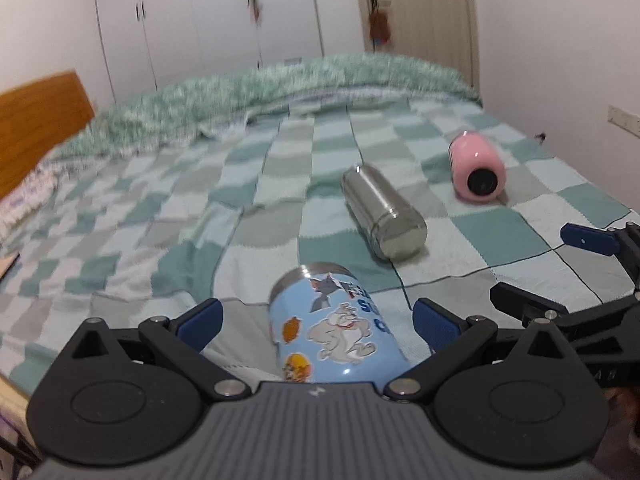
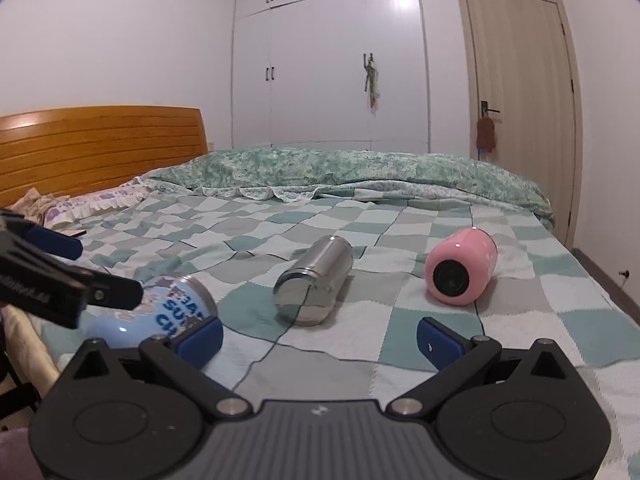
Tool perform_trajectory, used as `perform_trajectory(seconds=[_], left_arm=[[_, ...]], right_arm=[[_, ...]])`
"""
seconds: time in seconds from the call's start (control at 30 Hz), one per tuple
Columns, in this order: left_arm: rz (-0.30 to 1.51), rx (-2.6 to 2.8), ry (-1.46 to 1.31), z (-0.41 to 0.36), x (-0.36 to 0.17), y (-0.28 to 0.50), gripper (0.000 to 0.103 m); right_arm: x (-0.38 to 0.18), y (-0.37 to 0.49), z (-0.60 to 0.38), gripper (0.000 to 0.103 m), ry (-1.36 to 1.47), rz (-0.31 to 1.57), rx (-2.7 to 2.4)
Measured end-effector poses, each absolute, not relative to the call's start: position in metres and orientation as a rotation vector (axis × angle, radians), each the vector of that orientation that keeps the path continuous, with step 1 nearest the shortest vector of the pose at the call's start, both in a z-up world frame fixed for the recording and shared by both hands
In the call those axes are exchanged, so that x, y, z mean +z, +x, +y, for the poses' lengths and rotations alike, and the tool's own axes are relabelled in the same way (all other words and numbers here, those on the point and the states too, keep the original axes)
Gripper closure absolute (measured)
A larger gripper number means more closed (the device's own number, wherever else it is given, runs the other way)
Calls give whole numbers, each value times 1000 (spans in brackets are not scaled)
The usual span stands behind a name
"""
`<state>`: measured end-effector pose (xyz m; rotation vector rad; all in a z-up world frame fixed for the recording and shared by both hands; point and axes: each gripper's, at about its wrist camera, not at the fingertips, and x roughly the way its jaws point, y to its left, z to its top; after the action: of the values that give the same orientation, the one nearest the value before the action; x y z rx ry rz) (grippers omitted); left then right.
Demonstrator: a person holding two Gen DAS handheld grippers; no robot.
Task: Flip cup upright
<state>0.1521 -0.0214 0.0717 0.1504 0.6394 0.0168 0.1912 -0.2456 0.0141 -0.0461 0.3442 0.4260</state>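
Note:
Three cups lie on their sides on the checkered bedspread. A light blue cartoon cup lies between the open fingers of my left gripper, not clamped; it also shows in the right wrist view. A steel cup lies beyond it, also in the right wrist view. A pink cup lies at the right, its dark mouth facing me, also in the right wrist view. My right gripper is open and empty, in front of the steel cup.
A rumpled green quilt lies along the far side of the bed. A wooden headboard and a pillow are at the left. White wardrobes and a door stand behind. The bed's near edge is below the left gripper.

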Motion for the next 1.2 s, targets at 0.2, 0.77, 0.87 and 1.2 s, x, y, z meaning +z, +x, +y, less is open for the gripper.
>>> perform_trajectory(seconds=[0.2,0.77,0.87,1.2], left_arm=[[855,52,81,-20,64,196,0],[1088,87,75,-11,44,259,0],[1118,74,89,-10,39,265,0],[1104,14,54,-8,32,266,14]], right_arm=[[3,204,-253,0,-39,346,443],[-7,235,-258,0,-24,404,457],[-8,238,-257,0,-30,417,484],[-14,241,-251,0,-58,451,523]])
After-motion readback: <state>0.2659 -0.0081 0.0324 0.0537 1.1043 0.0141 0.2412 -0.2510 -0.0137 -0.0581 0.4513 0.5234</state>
